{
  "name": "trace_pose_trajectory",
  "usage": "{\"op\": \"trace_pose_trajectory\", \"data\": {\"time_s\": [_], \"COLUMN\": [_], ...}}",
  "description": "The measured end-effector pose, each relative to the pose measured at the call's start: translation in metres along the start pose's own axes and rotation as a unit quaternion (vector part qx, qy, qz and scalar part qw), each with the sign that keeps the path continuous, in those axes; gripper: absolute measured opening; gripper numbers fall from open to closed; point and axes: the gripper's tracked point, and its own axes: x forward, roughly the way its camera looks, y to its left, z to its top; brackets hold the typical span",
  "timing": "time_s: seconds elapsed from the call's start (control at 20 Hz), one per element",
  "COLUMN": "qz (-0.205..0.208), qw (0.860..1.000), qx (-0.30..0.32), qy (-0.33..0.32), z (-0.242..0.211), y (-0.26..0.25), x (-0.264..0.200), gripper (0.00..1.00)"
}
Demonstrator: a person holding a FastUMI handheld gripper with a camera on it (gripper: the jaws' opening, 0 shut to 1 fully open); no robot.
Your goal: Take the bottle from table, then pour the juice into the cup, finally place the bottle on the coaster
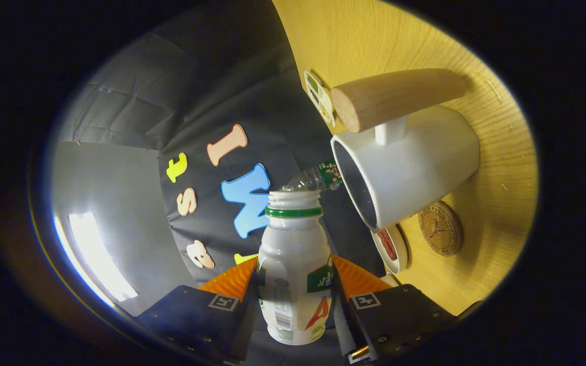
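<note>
Gripper point(295, 290) tilted, jaws clamped tight.

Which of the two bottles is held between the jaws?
The white bottle, open, with a green neck ring, clamped between the gripper jaws. The other, a clear bottle, lies beyond it near the white cup.

Claw-mounted cam, close, rolled toward cup point(405, 168)

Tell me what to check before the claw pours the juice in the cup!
1. Claw shut on the bottle: ok.
2. Bottle cap off, mouth open: ok.
3. Bottle mouth over the white cup: not ok, it sits beside the rim.
4. Cup standing on the wooden table: ok.
5. Cork coaster free for the bottle afterwards: ok.
6. Juice left in the bottle: cannot tell.
</note>
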Motion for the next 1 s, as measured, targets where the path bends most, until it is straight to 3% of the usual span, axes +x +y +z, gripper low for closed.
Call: {"op": "trace_pose_trajectory", "data": {"time_s": [0.5,1.0], "qz": [-0.012,-0.047], "qw": [1.0,0.984], "qx": [-0.024,-0.169], "qy": [0.002,0.016], "z": [0.002,-0.002], "y": [-0.013,-0.033], "x": [-0.001,0.0], "gripper": [0.65,0.65]}}
